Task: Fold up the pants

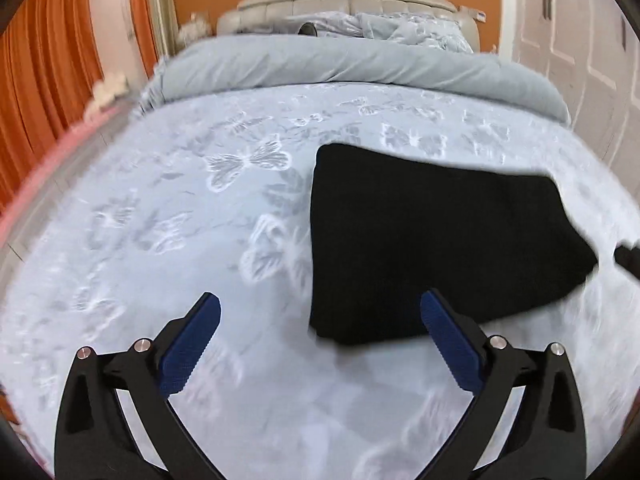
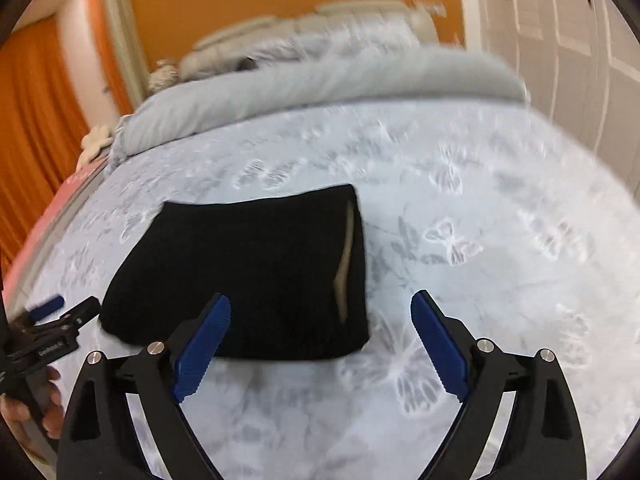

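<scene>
The black pants (image 1: pixel 432 240) lie folded into a compact rectangle on the pale blue butterfly-print bedspread (image 1: pixel 180 216). In the right wrist view the pants (image 2: pixel 248 272) show a tan lining strip at their right edge. My left gripper (image 1: pixel 320 304) is open and empty, hovering just in front of the bundle's left near corner. My right gripper (image 2: pixel 320 304) is open and empty, above the bundle's near right edge. The left gripper also shows at the left edge of the right wrist view (image 2: pixel 60 312). A dark tip of the right gripper shows at the right edge of the left wrist view (image 1: pixel 628 258).
A rolled grey duvet (image 1: pixel 360 68) lies across the bed beyond the pants, with pillows and a padded headboard (image 1: pixel 340 4) behind. Orange curtains (image 1: pixel 44 92) hang on the left and white wardrobe doors (image 1: pixel 580 40) stand on the right.
</scene>
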{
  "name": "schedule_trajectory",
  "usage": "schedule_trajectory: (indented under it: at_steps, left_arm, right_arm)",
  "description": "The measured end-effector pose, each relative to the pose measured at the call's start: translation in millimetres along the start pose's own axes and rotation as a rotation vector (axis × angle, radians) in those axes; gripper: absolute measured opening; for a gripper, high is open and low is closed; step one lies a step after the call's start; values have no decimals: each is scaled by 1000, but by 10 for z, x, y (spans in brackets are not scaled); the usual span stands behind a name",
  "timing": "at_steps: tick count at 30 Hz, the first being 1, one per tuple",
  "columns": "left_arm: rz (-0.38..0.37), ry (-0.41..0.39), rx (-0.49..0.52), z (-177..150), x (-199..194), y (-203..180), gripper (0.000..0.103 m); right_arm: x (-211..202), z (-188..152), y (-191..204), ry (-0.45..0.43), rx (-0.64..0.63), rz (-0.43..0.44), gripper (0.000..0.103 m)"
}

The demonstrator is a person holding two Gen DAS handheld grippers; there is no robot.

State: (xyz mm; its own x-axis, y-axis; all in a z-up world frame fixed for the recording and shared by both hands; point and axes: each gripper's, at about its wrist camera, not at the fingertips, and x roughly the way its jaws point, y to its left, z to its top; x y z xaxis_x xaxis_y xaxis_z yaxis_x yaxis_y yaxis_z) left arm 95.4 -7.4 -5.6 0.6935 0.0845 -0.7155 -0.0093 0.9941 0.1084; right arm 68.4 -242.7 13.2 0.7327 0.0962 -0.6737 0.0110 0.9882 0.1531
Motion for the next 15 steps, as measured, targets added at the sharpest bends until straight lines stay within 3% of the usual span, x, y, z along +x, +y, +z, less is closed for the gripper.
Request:
schedule_trajectory:
  at_steps: [4,7,9,12,15]
  left_arm:
    - [27,-9,60,-331,-142,-141,98]
    - [-65,39,41,-326,-2,-202,98]
    - [-103,18,34,-324,22,-200,98]
    - [-60,-36,63,-381,-34,-216,98]
    - [-63,-51,67,-435,-86,-215,98]
  right_arm:
    - [-86,-258,156,-16,-23,5,92]
    - [-24,-326,213,-5,-56,-21,92]
    - [-26,-349,258,-17,-64,-47,92]
    - [-53,-362,271,-24,-60,-68,92]
    - [-94,-402,210,-24,-25,-74,92]
